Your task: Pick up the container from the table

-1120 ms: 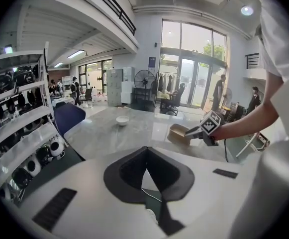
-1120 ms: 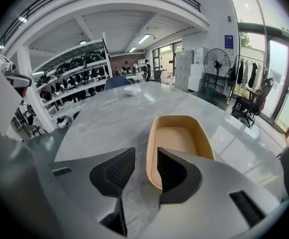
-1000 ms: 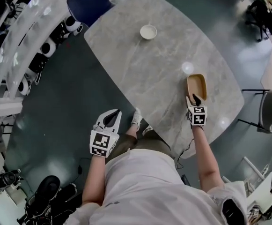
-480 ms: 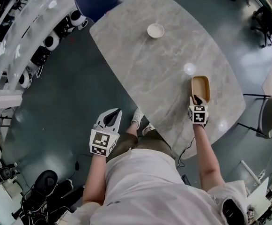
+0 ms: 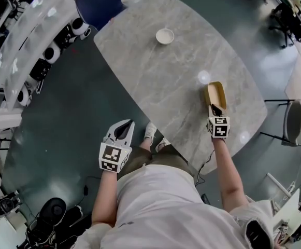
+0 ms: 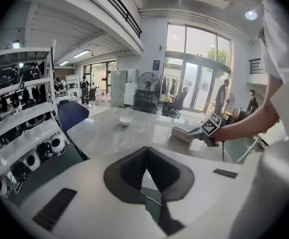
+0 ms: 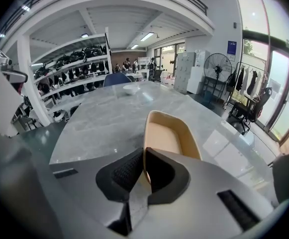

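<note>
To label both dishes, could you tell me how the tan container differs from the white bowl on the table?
The container is tan and oblong; the bowl is white and round. The container's near wall is between the closing jaws of the right gripper; the bowl stands untouched at the far end. Both are open-topped.

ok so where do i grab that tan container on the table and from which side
Pinch the thin wall at the near end of the container, one jaw inside, one outside, coming angled down from the near edge of the table. The open top leaves that rim free, and the body looks too wide to span. The right gripper is closing its jaws on that wall.
</note>
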{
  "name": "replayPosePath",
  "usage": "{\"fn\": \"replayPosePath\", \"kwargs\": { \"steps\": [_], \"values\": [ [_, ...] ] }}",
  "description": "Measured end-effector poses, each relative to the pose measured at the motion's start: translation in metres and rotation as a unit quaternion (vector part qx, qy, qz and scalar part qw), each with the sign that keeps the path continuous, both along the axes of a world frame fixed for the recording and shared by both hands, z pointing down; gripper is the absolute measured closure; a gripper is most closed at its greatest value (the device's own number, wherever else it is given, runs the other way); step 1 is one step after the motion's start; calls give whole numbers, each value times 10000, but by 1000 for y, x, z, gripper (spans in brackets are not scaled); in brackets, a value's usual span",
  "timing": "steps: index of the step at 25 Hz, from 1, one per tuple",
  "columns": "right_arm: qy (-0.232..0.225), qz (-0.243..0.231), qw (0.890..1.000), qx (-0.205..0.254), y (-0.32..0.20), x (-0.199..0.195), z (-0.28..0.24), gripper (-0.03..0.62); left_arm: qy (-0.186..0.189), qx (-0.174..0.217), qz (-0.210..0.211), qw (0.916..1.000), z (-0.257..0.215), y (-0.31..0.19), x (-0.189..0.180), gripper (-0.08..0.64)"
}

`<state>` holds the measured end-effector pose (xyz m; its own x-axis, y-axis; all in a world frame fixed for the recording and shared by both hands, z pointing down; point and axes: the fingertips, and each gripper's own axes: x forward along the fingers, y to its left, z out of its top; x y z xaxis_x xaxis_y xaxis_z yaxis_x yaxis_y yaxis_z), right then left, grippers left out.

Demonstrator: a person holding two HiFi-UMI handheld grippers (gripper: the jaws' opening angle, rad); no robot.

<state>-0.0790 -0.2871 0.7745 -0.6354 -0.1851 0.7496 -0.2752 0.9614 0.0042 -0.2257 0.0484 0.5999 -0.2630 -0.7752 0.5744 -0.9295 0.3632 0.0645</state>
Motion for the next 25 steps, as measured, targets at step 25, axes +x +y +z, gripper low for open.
{"fn": "replayPosePath", "kwargs": {
  "steps": [25],
  "values": [
    [-1395, 650, 9879, 171, 7, 25, -145, 563, -198, 588, 1377, 9885, -38, -104, -2, 558]
  ]
}}
